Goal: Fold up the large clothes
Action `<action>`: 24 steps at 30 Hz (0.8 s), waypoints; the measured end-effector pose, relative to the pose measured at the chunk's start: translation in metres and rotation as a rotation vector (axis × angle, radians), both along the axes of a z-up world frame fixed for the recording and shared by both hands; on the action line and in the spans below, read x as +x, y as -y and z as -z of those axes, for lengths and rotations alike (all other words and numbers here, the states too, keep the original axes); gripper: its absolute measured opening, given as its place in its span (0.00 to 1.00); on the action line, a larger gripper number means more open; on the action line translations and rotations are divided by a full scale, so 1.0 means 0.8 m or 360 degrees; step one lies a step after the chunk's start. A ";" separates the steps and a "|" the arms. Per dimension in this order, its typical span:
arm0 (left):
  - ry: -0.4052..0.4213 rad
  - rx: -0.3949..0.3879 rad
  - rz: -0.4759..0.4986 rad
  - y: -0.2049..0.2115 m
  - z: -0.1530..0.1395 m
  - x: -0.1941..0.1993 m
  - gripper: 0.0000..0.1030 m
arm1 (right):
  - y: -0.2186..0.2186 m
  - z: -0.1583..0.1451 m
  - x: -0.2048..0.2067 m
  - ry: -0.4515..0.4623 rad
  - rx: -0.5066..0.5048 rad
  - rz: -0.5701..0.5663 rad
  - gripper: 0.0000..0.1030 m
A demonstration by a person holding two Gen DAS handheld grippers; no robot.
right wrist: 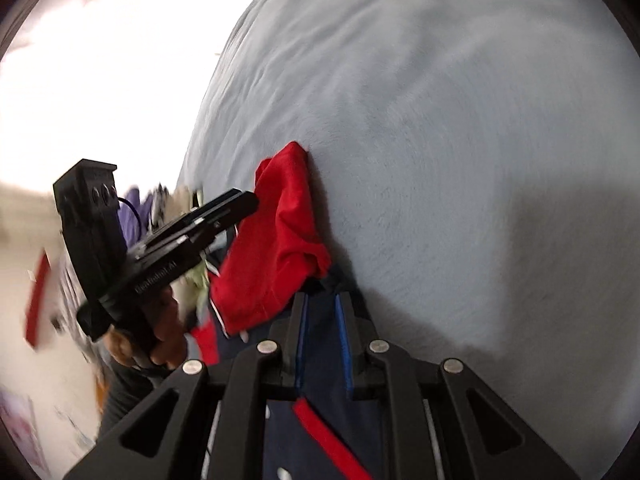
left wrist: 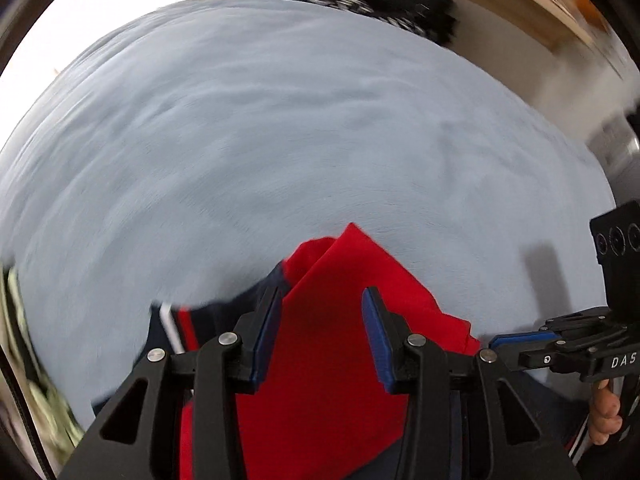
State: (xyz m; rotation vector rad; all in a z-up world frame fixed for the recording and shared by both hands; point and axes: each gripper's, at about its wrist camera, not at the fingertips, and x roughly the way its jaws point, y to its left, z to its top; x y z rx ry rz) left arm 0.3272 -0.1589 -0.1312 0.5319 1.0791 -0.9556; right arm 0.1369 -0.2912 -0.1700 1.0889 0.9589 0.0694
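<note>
A red and navy garment (left wrist: 332, 320) with white stripes lies bunched at the near edge of a pale blue bed surface (left wrist: 280, 140). My left gripper (left wrist: 320, 324) is open, its blue pads on either side of the red cloth below it. My right gripper (right wrist: 322, 320) has its jaws a narrow gap apart with navy cloth (right wrist: 320, 360) between them; whether it pinches the cloth is unclear. In the right wrist view the left gripper (right wrist: 240, 204) reaches the red cloth (right wrist: 280, 240). In the left wrist view the right gripper (left wrist: 520, 340) sits at the right edge.
The bed surface (right wrist: 440, 120) fills most of both views. A heap of other clothes (right wrist: 160, 208) lies beyond the bed's left edge. Dark items (left wrist: 380, 4) and a wooden edge (left wrist: 540, 8) stand past the far side. Both views are motion-blurred.
</note>
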 end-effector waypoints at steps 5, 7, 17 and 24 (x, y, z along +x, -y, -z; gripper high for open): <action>-0.0050 0.0063 0.0224 0.026 0.013 0.013 0.39 | -0.016 0.013 -0.007 0.0057 0.0173 0.0180 0.14; -0.0070 0.0069 0.0268 0.030 0.017 0.017 0.39 | -0.019 0.016 -0.010 0.0089 0.0219 0.0238 0.17; -0.0075 0.0126 0.0423 0.040 0.038 0.023 0.12 | -0.019 0.020 -0.007 0.0130 0.0159 0.0379 0.28; 0.0120 0.0101 0.0362 0.046 0.032 0.014 0.05 | -0.020 0.015 -0.027 0.0091 0.0002 0.0403 0.03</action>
